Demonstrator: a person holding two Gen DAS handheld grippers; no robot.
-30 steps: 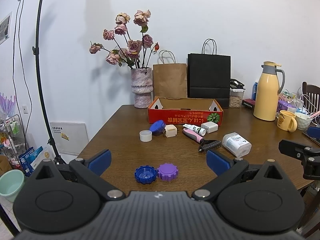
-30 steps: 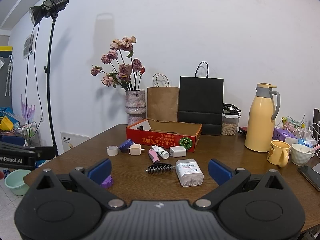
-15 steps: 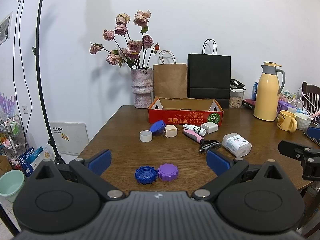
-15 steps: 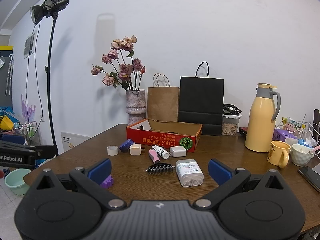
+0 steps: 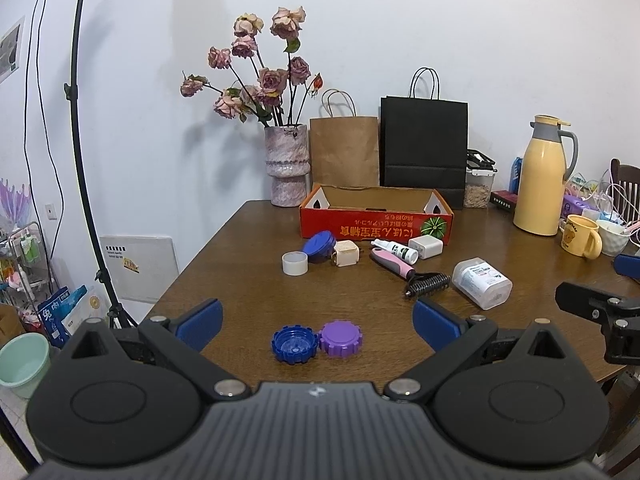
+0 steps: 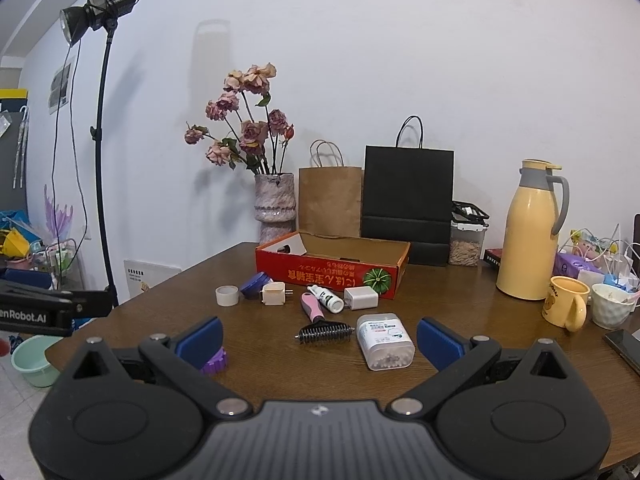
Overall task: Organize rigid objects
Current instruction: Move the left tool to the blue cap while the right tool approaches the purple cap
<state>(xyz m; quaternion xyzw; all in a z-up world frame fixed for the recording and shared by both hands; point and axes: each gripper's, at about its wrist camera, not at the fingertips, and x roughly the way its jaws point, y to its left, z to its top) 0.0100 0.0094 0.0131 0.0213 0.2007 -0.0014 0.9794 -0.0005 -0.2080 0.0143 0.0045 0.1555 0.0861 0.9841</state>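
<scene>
My left gripper is open above the table's near edge, with a blue cap and a purple cap lying side by side between its fingers' line of sight. My right gripper is open too, with nothing held. Ahead of it lie a clear swab box, a pink-handled pet comb, a small white bottle, two white chargers, a blue lid and a white cap. A red cardboard box stands open behind them.
A flower vase, a brown bag and a black bag line the wall. A yellow thermos, yellow mug and white cup crowd the right side. A light stand rises left of the table.
</scene>
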